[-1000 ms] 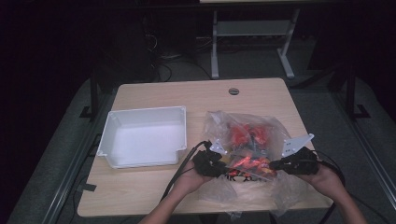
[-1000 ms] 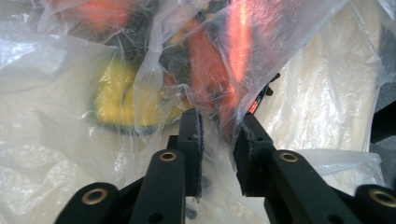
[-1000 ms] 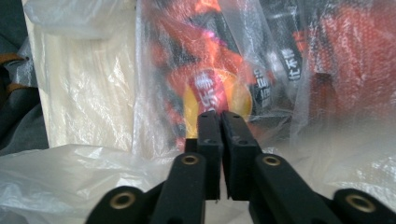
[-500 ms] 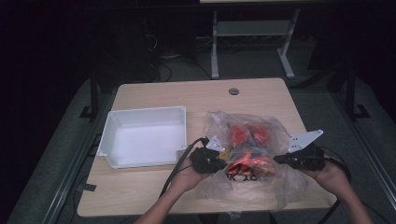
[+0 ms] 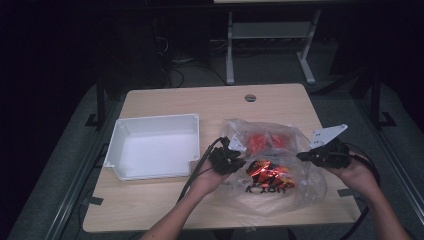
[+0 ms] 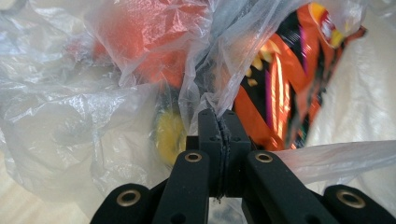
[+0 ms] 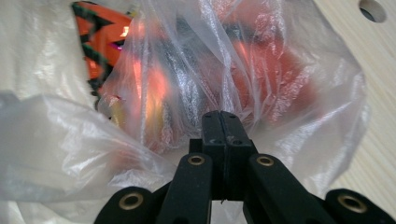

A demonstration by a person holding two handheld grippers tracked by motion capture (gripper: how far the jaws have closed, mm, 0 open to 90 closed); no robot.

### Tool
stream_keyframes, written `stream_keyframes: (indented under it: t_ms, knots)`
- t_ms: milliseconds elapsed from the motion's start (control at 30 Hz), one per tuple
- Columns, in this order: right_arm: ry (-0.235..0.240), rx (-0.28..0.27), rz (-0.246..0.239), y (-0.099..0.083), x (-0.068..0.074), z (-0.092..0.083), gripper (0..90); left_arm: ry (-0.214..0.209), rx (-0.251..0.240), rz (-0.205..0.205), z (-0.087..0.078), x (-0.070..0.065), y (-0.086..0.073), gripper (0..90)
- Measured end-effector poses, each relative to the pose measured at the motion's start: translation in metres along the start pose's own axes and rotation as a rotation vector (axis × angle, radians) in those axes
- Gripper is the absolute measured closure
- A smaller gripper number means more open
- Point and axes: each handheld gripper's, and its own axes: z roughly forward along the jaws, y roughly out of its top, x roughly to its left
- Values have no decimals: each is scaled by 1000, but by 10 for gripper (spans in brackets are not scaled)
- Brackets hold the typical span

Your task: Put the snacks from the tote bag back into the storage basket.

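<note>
now both grippers have hold of the clear plastic bag (image 5: 280, 170), one on each side of it. the left gripper (image 5: 235, 161) sits at the bag's left edge; in the left gripper view its jaws have just been closing and now stand pressed together with a pleat of the bag's film (image 6: 205, 93) pinched between the tips. beyond those tips, through the plastic, lies an orange and black snack packet (image 6: 280, 88), with something red (image 6: 154, 42) up and to the left of the jaws and a small yellow thing (image 6: 169, 133) just beside them on the left

the right gripper (image 5: 306, 155) is at the bag's right edge, across the bag from the left one. in the right gripper view its jaws are closed flat against each other on the bag's film (image 7: 224, 100), which bulges up just past the tips; behind that film there are blurred red and orange shapes (image 7: 261, 74), and the zigzag packet (image 7: 100, 37) shows up and to the left of the jaws. a loose fold of plastic (image 7: 60, 149) hangs near the left of the jaws

the white tray (image 5: 120, 137) stands on the wooden table (image 5: 210, 100) just beyond the left gripper, on the side away from the bag, not touching it
</note>
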Motion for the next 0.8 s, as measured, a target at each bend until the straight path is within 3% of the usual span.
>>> stream_keyframes:
  t_ms: [233, 333, 533, 633, 800]
  knots:
    - [17, 8, 66, -11, -18, 14, 898, 22, 34, -18, 23, 8, 3, 896]
    - [24, 29, 83, -15, -19, 25, 898, 22, 59, -23, 33, 11, 1, 898]
    - [43, 37, 118, -20, -23, 42, 898, 19, 59, -39, 45, 14, -2, 898]
    - [70, 43, 145, -21, -24, 51, 899, 3, 59, -51, 49, 17, -3, 898]
    - [105, 53, 151, -22, -21, 63, 899, -20, 68, -48, 56, 15, -4, 899]
